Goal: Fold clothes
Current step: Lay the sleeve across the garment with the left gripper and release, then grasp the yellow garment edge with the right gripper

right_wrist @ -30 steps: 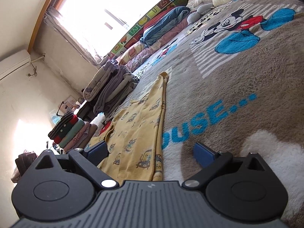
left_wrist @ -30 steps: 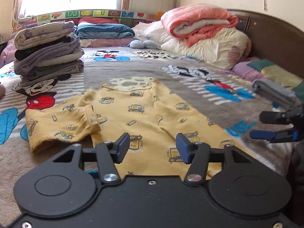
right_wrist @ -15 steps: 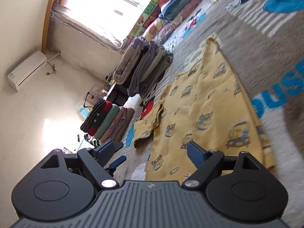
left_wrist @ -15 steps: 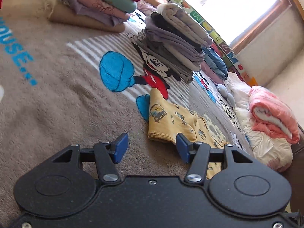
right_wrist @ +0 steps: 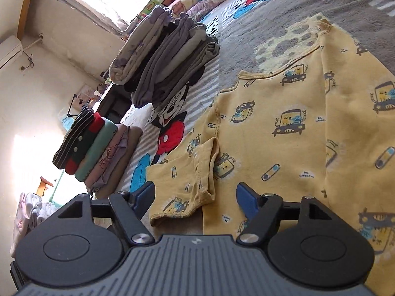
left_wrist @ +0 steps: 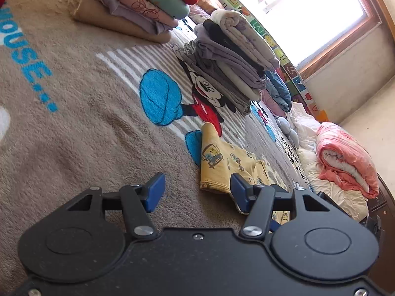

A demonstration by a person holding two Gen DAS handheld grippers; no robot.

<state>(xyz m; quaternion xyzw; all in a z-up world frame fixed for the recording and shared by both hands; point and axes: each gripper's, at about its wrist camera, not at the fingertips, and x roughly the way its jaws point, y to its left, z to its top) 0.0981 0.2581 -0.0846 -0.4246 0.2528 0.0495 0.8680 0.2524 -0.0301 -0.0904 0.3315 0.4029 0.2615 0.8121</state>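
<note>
Right wrist view shows the yellow shirt [right_wrist: 284, 128] spread flat on the bed blanket [right_wrist: 246, 27], sleeve lying between the closing right gripper [right_wrist: 195, 197], pads not pressing. Left wrist view catches only the sleeve end [left_wrist: 214, 167]; left gripper [left_wrist: 195, 192] is half-open, opening, empty. Shirt hem is cut off.

You see a bed covered by a grey-brown blanket [left_wrist: 74, 128] with cartoon mouse prints, filling most of both views. At the upper right of the left wrist view a bright window [left_wrist: 308, 7] with a brown frame lets in strong daylight, next to a cream wall [left_wrist: 345, 83]. At the upper left of the right wrist view an air conditioner [right_wrist: 8, 51] hangs on the pale wall.
</note>
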